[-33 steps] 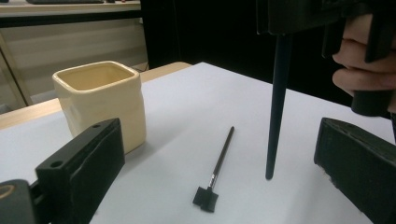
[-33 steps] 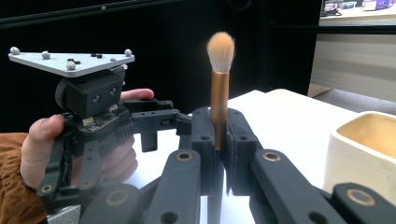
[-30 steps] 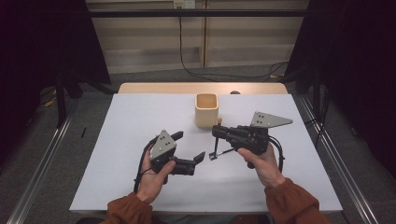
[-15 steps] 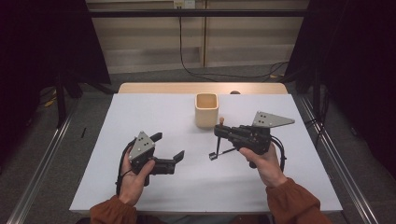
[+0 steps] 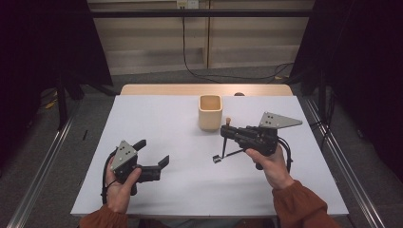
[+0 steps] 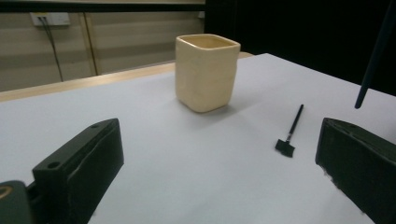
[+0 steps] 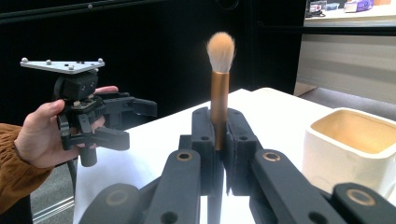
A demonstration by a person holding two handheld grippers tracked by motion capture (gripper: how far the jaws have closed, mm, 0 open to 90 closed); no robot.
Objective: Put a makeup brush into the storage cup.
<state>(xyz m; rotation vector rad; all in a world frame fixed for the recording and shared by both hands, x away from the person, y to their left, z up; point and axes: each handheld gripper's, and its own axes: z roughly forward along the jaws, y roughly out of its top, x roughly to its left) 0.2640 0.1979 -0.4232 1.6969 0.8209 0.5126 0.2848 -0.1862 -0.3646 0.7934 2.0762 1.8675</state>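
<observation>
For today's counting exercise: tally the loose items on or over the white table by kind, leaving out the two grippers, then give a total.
Cup: 1, cream, square-sided, standing upright.
Makeup brushes: 2, one held upright in the right gripper with pale bristles, and one small black brush lying flat on the table.
Total: 3

lab recording booth, black curtains (image 5: 57,42), white-topped table (image 5: 157,118), floor rails (image 5: 43,175), wall socket (image 5: 186,4)

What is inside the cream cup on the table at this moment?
The cup looks empty: the high view shows bare inner walls and no object. Its bottom is in shadow, so something small there would be hidden. The makeup brush is upright outside it, clamped in the right gripper.
</observation>
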